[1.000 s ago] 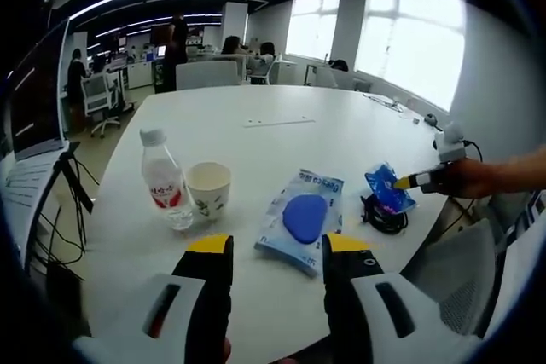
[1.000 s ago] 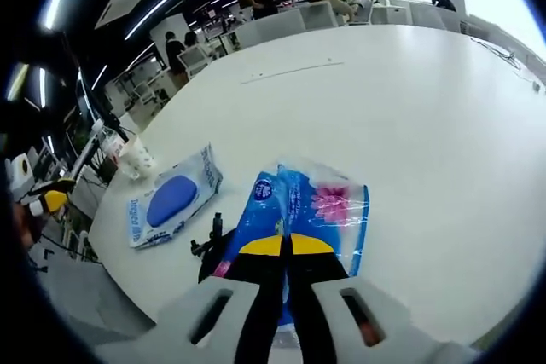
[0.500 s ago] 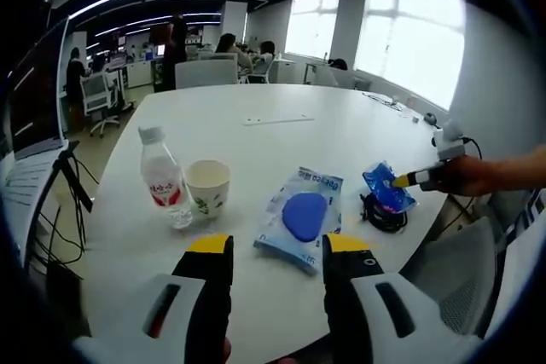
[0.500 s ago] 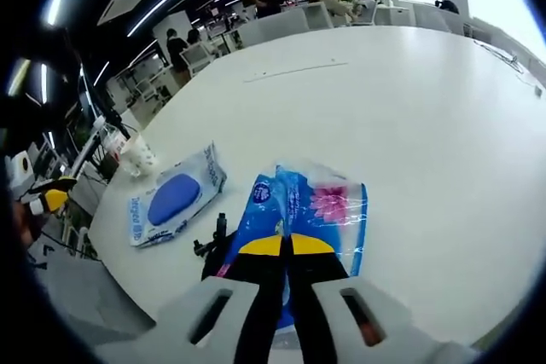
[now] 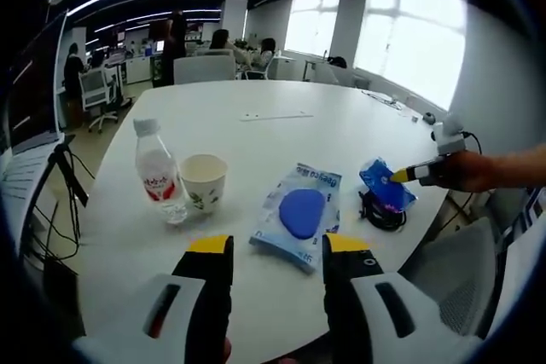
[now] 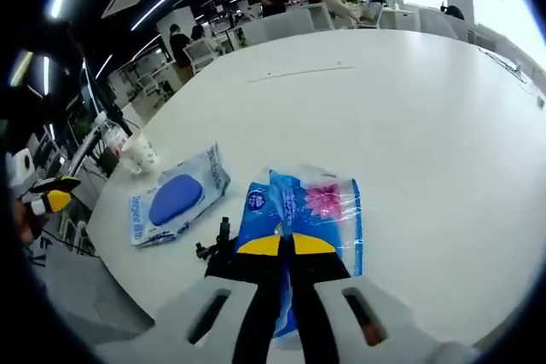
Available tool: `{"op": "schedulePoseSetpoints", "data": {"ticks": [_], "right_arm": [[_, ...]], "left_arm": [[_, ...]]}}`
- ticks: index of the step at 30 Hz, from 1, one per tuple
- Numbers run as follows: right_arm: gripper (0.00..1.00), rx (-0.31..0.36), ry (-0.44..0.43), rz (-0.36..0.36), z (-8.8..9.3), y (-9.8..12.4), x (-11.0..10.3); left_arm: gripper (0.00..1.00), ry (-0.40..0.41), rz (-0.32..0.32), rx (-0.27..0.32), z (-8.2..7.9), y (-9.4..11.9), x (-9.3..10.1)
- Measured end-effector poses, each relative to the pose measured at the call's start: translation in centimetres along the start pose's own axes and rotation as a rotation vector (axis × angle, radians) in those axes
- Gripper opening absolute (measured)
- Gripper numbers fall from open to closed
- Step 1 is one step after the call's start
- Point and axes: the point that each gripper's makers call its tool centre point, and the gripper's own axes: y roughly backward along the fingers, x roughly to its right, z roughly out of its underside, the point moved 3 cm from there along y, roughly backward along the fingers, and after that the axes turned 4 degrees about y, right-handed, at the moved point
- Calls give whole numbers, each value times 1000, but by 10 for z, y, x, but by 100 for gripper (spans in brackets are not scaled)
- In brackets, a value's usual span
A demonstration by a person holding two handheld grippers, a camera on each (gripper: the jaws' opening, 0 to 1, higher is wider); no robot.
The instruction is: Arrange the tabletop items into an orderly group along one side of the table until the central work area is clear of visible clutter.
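Over the last second the right gripper (image 6: 285, 245), jaws pressed together on the near edge of the crinkly blue plastic tissue packet (image 6: 299, 215), has drawn it slightly nearer the table's edge, which suggests the regrouping is under way. The tangled black cable (image 5: 381, 213) lies touching the packet and may snag. The left gripper (image 5: 275, 246) hovers empty, jaws apart, before the flat blue wet-wipe pack (image 5: 298, 215), with the clear water bottle (image 5: 156, 174) and paper cup (image 5: 202, 183) just beside each other.

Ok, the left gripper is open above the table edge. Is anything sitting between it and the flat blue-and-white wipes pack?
Nothing visible. The left gripper hangs open over bare white table, and the flat blue-and-white wipes pack lies just ahead of its jaws. The paper cup and clear water bottle stand off to the left, apart from that path.
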Motion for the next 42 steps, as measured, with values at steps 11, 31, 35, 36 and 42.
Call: {"op": "schedulePoseSetpoints", "data": {"ticks": [11, 31, 35, 36, 42], "right_arm": [[2, -26, 57, -16, -2, 3, -4], [5, 7, 122, -103, -27, -4, -32], [6, 5, 137, -144, -32, -9, -43], [6, 5, 144, -148, -33, -10, -45], [7, 7, 176, -188, -41, -20, -55]], "left_arm": [[41, 29, 9, -24, 14, -11, 1], [40, 78, 14, -58, 32, -38, 21], [40, 96, 6, -67, 38, -41, 23], [40, 99, 5, -68, 38, -41, 24], [40, 139, -39, -66, 42, -44, 22]]}}
